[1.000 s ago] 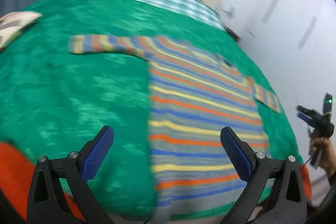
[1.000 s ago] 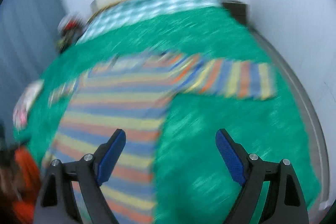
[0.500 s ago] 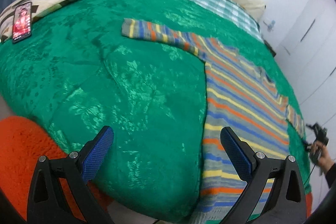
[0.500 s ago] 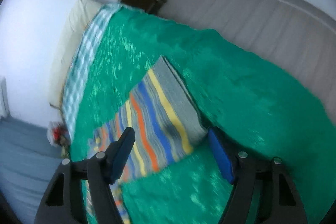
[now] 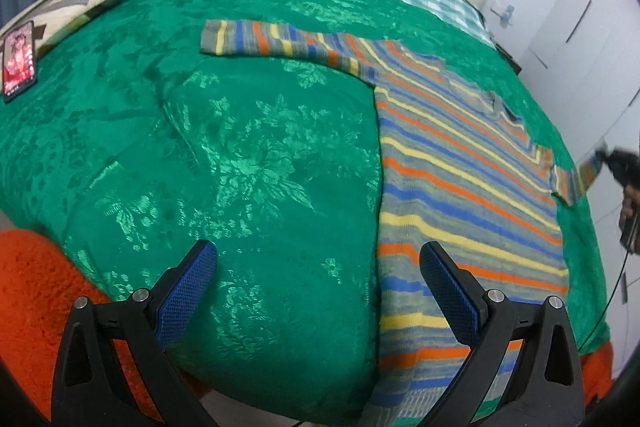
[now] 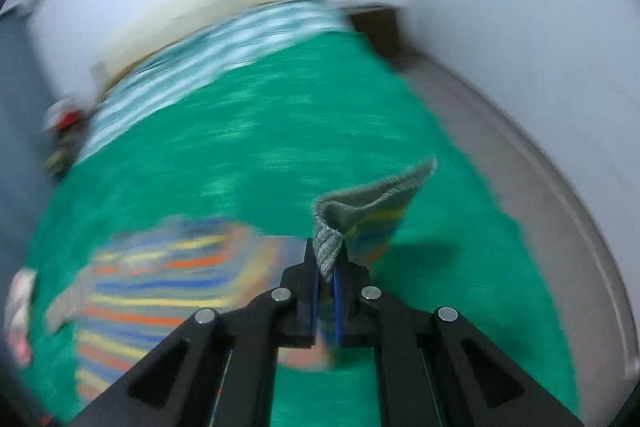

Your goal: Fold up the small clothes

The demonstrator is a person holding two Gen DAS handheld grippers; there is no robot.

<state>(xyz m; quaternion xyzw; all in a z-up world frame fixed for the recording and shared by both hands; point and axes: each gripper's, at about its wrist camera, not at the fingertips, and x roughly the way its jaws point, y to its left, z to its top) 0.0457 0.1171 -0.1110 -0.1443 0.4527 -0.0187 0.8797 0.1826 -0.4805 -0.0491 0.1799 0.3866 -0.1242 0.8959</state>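
- Right now we see the striped sweater (image 5: 460,171) spread flat on the green bedspread (image 5: 240,155), its body running down to the bed's near edge and one sleeve stretched out sideways toward the far left.
- We hold the left gripper (image 5: 318,281) above the bedspread just left of the sweater's side edge, its blue-padded fingers (image 5: 186,293) spread wide with nothing between them.
- Our right gripper (image 6: 327,281) is clamped on the grey ribbed cuff (image 6: 332,227) of the other sleeve, which stands lifted off the bedspread; that view is blurred.
- From the left wrist view, the right gripper appears at the far right edge beside that raised sleeve end.
- A phone (image 5: 18,57) lies on a patterned pillow (image 5: 68,5) at the far left.
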